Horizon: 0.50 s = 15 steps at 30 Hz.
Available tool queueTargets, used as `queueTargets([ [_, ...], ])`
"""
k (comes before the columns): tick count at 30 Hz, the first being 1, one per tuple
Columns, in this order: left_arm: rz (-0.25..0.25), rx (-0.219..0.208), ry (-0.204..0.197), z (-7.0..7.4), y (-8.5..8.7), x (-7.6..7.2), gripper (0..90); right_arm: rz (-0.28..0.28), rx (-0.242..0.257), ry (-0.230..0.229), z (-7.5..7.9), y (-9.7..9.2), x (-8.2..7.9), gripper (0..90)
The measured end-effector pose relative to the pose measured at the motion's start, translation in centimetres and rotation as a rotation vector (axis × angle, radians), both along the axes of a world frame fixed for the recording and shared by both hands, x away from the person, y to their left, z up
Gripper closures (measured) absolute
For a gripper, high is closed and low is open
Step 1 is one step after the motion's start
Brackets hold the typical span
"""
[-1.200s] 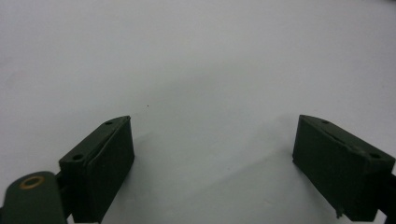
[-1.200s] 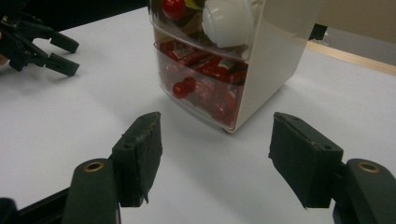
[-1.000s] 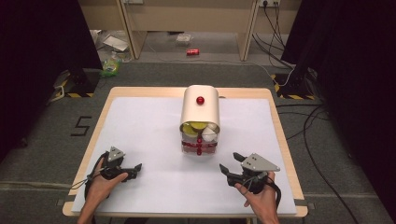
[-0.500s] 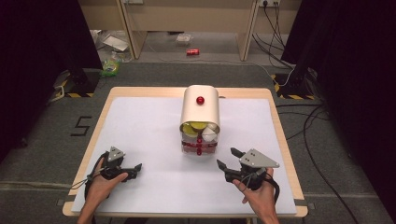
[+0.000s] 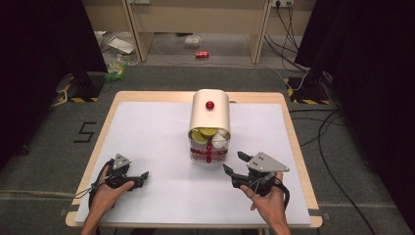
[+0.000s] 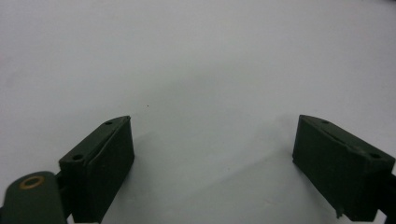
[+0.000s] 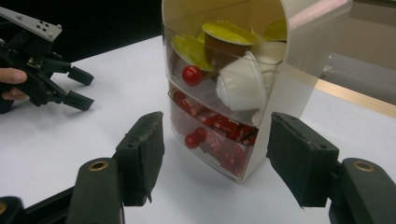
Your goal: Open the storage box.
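Observation:
A cream drawer unit [image 5: 210, 115] with a red knob on top stands at the table's middle. Its clear upper drawer [image 7: 219, 70] holds yellow and white capsules. The lower drawer [image 7: 212, 137] is full of red packets, and each drawer front has a red knob [image 7: 191, 74]. My right gripper [image 5: 235, 164] hovers open just to the front right of the unit, and the jaws of this right gripper [image 7: 215, 158] frame the drawers with nothing between them. My left gripper [image 5: 142, 177] rests open near the front left. In its own view the left gripper [image 6: 212, 163] has only bare white table between the jaws.
The white table top [image 5: 147, 132] has a wooden rim [image 5: 293, 147]. On the floor beyond lie cables [image 5: 293, 29], a red can [image 5: 201, 54] and litter, with furniture legs at the back. The left gripper [image 7: 77, 88] appears far off in the right gripper view.
My right gripper has edged slightly left and forward toward the drawer unit. The left gripper has stayed put.

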<state>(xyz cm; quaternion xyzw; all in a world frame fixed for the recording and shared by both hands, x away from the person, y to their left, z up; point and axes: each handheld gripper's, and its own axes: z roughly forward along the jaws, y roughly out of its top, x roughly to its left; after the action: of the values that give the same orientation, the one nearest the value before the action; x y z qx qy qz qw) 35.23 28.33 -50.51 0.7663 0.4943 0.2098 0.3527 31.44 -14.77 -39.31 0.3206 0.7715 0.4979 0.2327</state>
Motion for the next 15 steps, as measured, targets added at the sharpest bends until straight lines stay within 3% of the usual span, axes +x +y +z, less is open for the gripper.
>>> queueTargets([
  [15,0.0,0.0,0.0,0.0,0.0,0.0,11.7,0.035,0.008,-0.029,1.5,1.5,0.5,37.9],
])
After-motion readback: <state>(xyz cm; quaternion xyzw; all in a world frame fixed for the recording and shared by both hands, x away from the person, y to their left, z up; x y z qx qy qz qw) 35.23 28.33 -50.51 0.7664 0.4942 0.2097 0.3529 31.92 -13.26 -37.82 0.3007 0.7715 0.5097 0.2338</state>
